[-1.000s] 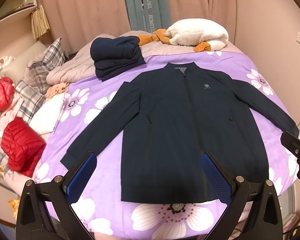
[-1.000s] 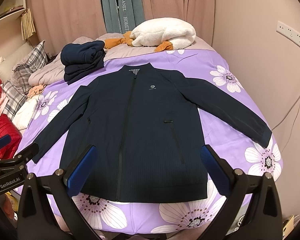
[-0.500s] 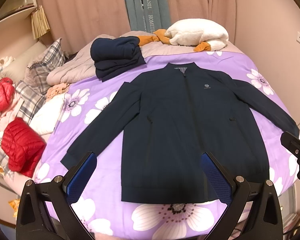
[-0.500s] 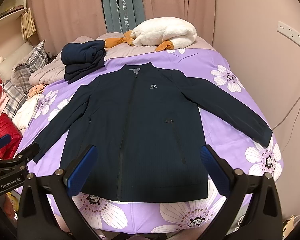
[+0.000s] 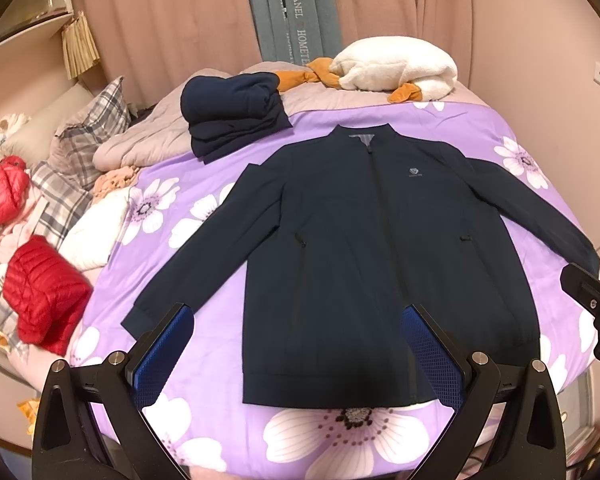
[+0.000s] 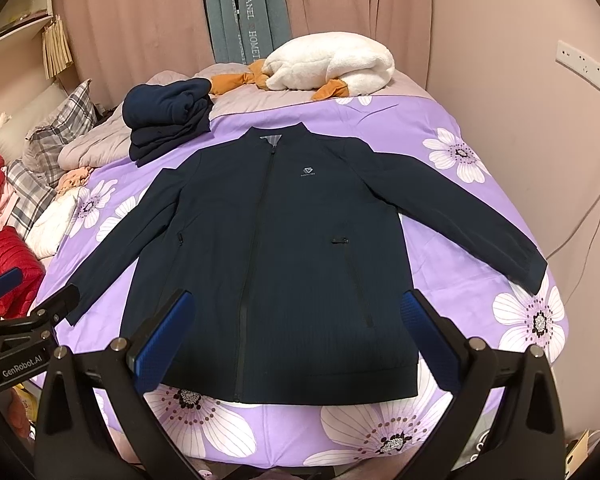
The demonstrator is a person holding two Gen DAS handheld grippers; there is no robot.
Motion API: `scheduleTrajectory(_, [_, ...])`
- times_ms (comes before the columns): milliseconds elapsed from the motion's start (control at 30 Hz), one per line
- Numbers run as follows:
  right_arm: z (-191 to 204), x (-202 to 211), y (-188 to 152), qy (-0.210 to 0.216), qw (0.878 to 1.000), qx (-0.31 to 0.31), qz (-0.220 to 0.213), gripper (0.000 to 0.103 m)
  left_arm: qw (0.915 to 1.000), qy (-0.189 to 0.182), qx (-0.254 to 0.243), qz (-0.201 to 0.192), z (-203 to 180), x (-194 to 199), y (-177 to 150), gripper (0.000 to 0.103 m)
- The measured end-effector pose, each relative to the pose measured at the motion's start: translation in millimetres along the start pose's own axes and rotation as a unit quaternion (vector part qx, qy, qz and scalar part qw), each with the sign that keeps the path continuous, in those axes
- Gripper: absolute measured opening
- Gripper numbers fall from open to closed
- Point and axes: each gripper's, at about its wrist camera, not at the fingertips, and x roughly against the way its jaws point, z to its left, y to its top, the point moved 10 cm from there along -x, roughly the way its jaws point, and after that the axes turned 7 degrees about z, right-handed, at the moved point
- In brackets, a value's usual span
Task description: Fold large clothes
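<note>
A dark navy zip jacket (image 5: 372, 248) lies flat, front up, on the purple flowered bedsheet (image 5: 180, 208), collar at the far end and both sleeves spread out. It also shows in the right wrist view (image 6: 276, 264). My left gripper (image 5: 296, 344) is open and empty, held above the jacket's hem at the near edge of the bed. My right gripper (image 6: 296, 340) is open and empty, also above the hem. The right gripper's side shows at the right edge of the left wrist view (image 5: 592, 304), and the left gripper's side shows at the left edge of the right wrist view (image 6: 24, 332).
A stack of folded navy clothes (image 5: 232, 112) sits at the far left of the bed. A white plush pillow (image 5: 396, 64) lies at the head. Red puffer jackets (image 5: 44, 292), plaid pillows (image 5: 84, 140) and other clothes pile up on the left. A wall (image 6: 540, 120) runs along the right.
</note>
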Motion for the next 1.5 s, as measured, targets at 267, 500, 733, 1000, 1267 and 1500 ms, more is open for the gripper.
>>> scheduleTrajectory(267, [-1, -3, 0, 0.002, 1.0, -0.004, 0.001, 0.103, 1.0, 0.0, 0.0, -0.001, 0, 0, 0, 0.103])
scheduleTrajectory(500, [-3, -5, -1, 0.003, 1.0, -0.008, 0.002, 0.103, 1.0, 0.0, -0.001, 0.0, 0, 0, 1, 0.103])
scheduleTrajectory(733, [-10, -10, -1, 0.027, 0.999, -0.022, 0.002, 0.103, 0.9994, -0.03, 0.016, -0.002, -3, -2, 5, 0.103])
scheduleTrajectory(1000, [-66, -34, 0, 0.256, 0.947, -0.19, -0.047, 0.103, 0.9779, -0.177, 0.107, -0.03, -4, -30, 23, 0.103])
scheduleTrajectory(1267, [-178, -98, -45, 0.302, 0.887, -0.337, -0.088, 0.103, 0.9486, -0.287, 0.109, -0.078, -34, -59, 35, 0.103])
scheduleTrajectory(1500, [-275, -160, -83, 0.213, 0.862, -0.456, -0.061, 0.103, 0.9426, -0.321, 0.075, -0.05, -65, -80, 38, 0.103])
